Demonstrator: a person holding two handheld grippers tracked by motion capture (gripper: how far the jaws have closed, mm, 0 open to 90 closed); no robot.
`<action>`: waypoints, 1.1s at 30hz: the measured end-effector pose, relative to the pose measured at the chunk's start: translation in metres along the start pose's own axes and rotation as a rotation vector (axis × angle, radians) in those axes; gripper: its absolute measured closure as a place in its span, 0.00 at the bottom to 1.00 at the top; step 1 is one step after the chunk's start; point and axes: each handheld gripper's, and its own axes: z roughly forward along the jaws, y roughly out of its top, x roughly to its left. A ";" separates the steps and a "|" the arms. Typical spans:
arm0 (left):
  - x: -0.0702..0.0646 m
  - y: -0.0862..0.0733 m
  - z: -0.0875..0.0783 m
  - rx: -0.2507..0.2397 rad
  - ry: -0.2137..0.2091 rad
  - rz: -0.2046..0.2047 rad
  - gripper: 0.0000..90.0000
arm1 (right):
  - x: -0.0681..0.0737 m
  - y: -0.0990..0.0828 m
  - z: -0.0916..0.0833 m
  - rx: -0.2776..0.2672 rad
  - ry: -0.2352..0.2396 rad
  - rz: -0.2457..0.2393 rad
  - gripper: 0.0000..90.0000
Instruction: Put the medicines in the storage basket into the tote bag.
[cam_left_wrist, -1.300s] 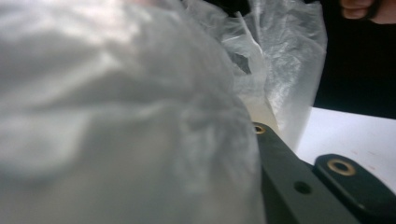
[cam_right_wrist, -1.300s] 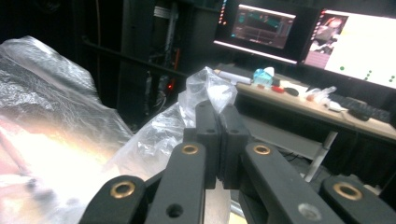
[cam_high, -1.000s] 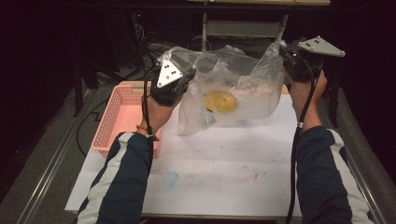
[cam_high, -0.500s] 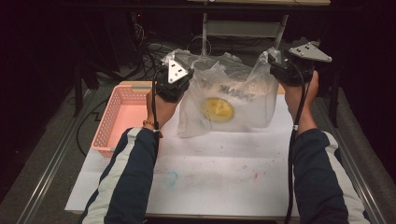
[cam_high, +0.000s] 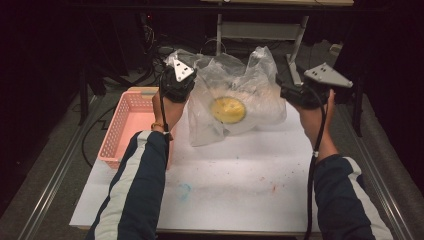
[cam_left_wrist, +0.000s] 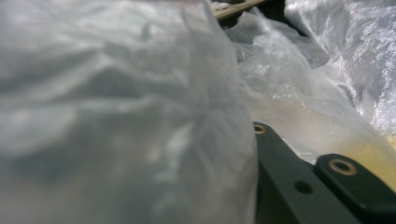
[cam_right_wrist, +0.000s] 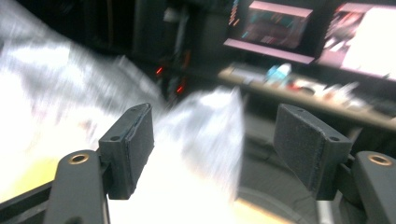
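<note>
The left gripper (cam_high: 181, 80) is clenched on the near-left edge of the clear plastic bag (cam_high: 240, 95), whose crumpled film spills over its jaws in the left gripper view, while the right gripper (cam_right_wrist: 215, 140) stands released, its pads wide apart with a flap of the bag between them untouched. The high view alone shows the yellow disc (cam_high: 228, 109) inside the bag, which rests on the far part of the white table (cam_high: 240, 190) between the two grippers, beside a pink basket (cam_high: 122, 127) at the left.

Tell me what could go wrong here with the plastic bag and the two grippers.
The right gripper is open, its jaws apart around a bag corner, so the plastic bag may hang from the left gripper alone and sag. The yellow object inside could then slide or tip out. The thin film may also tear.
</note>
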 end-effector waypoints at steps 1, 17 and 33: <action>0.000 0.000 0.001 0.000 0.004 0.001 0.97 | 0.003 -0.010 0.004 0.029 0.010 -0.013 0.30; 0.001 -0.004 -0.003 -0.005 0.022 0.002 0.82 | -0.002 -0.078 0.031 0.226 0.051 0.050 0.71; 0.006 0.007 -0.027 -0.036 -0.015 -0.021 0.43 | 0.005 -0.068 0.025 0.208 0.070 0.026 0.88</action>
